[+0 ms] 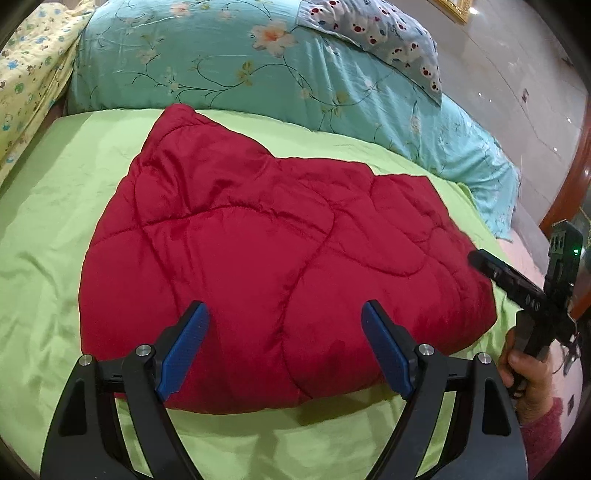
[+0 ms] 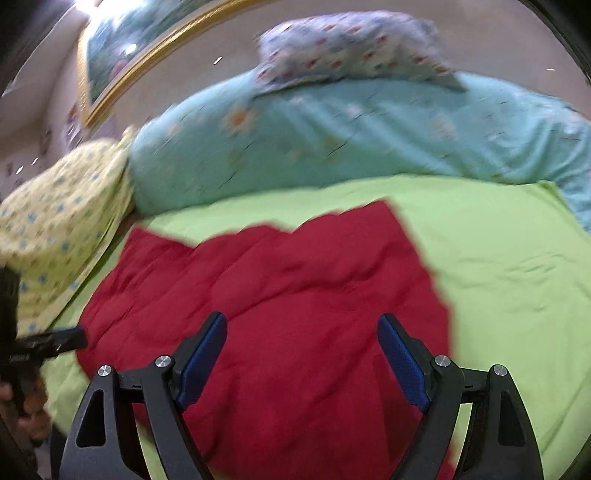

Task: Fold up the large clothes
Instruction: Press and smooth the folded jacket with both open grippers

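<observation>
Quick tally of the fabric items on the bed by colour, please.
Red: 1, quilted garment
Green: 1, sheet
Teal floral: 1, duvet
Yellow print: 1, cloth
Blue spotted: 1, pillow
Total: 5

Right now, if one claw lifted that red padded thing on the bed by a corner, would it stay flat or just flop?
Probably flop: the red quilted garment lies in soft folds and creases. Its puffy padding suggests it is light for its bulk. Its faint sheen hints it may slip on the green sheet.
</observation>
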`<state>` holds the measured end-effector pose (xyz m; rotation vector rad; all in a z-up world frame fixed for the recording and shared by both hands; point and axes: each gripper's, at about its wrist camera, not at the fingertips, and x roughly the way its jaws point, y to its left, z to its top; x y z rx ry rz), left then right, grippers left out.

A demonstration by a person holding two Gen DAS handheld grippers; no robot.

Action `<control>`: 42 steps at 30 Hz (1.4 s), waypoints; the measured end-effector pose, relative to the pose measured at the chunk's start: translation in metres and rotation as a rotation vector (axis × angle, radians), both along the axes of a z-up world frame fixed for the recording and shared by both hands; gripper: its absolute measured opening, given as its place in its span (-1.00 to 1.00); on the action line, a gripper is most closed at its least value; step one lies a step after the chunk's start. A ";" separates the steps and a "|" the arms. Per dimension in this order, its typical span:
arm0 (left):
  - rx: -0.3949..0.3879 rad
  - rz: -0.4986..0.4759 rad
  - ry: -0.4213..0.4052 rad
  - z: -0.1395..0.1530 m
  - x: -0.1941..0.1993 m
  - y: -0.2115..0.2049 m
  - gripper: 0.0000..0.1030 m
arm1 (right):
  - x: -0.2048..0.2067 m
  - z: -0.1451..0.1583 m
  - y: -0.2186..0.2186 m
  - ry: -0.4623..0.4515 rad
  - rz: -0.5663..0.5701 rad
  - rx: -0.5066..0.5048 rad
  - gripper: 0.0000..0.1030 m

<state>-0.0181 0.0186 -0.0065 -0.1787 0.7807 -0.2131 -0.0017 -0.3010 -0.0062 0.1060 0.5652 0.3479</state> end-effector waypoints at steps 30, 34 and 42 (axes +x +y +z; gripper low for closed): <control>0.114 0.098 0.097 -0.042 0.081 0.009 1.00 | 0.073 -0.040 0.047 0.313 0.010 -0.185 0.86; 0.102 0.122 0.148 -0.038 0.100 0.015 1.00 | 0.094 -0.037 0.040 0.341 -0.007 -0.163 0.86; 0.099 0.195 0.248 -0.038 0.152 0.031 1.00 | 0.139 -0.038 0.019 0.388 -0.065 -0.126 0.86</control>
